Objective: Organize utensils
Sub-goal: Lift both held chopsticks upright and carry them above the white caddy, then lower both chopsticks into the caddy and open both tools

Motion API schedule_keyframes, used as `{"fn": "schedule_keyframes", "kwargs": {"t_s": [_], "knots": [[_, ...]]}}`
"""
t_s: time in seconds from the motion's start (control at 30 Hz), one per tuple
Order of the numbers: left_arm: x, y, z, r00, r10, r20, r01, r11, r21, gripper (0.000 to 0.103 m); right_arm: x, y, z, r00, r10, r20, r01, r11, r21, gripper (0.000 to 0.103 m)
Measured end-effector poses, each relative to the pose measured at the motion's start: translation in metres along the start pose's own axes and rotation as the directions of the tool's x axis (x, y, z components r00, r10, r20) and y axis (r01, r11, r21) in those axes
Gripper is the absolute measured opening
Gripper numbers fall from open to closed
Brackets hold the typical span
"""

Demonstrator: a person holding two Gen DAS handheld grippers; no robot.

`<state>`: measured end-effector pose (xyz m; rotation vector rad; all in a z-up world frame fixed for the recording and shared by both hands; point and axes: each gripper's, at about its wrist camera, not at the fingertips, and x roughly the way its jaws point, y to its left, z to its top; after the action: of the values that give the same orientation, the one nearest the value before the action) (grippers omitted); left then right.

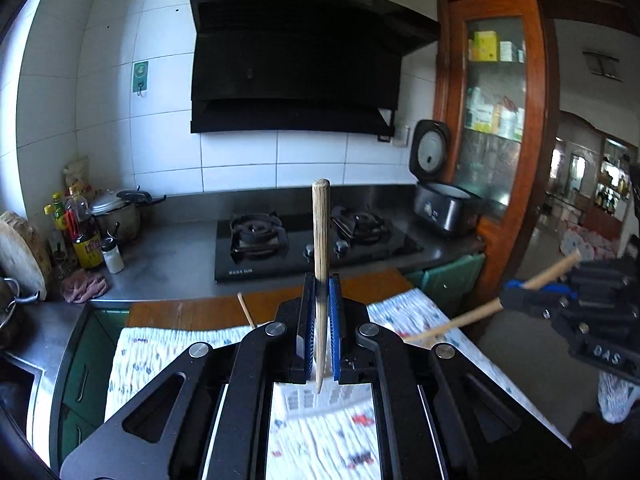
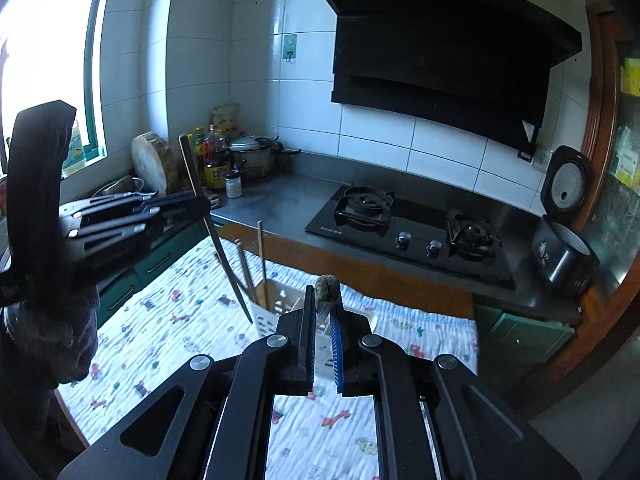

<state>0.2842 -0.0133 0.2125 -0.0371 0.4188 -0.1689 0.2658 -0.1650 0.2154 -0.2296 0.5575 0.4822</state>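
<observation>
The table, spread with a white cloth printed in small coloured figures, fills the foreground, with a steel counter beyond its far edge. On the counter sit a black gas hob, a rice cooker with its lid up at the right end, and a pot and sauce bottles at the left end.

Near the table's far edge stands a white holder with holes, a few sticks already upright in it.

The left gripper has its jaws pinched narrow on a wooden chopstick, which stands nearly upright between the blue pads, thick end up, thin tip hanging below. The right gripper is likewise clamped narrow on a second chopstick; its own camera sees mostly the blunt end, while the left view shows it slanting down toward the cloth.

Both chopsticks look light, stiff and smooth, so they may pivot or slip in a pinch at one spot. A hold near the middle or thicker half, as the left gripper has, should keep them steady; lowering them thin tip first into the holder seems the sensible next step.

White lettering on the hob's front edge is too blurred to read. The raised letters on the right gripper's body, seen from the left, look like "DAS", though I am unsure.
</observation>
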Motion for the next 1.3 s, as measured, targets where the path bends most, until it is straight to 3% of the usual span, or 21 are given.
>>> {"fn": "schedule_keyframes", "kwargs": {"t_s": [0.2,0.47,0.83,1.3], "knots": [[0.036,0.014,0.008,0.999,0.039,0.006,-0.039,0.999,-0.031,0.006,0.025,-0.018,0.01,0.999,-0.036,-0.04,0.036,0.999,0.006,0.007],[0.07,0.03,-0.011,0.997,0.039,-0.064,-0.043,0.997,-0.066,0.006,0.064,-0.03,0.006,0.993,-0.034,-0.112,0.037,0.999,0.024,0.007],[0.089,0.035,-0.029,0.993,0.036,-0.116,-0.043,0.997,-0.059,0.006,0.098,-0.031,-0.006,0.979,-0.039,-0.199,0.042,0.999,0.01,0.007],[0.098,0.037,-0.038,0.989,0.032,-0.147,-0.039,0.998,-0.045,0.006,0.122,-0.033,-0.019,0.97,-0.023,-0.242,0.031,0.999,0.026,0.007]]}}
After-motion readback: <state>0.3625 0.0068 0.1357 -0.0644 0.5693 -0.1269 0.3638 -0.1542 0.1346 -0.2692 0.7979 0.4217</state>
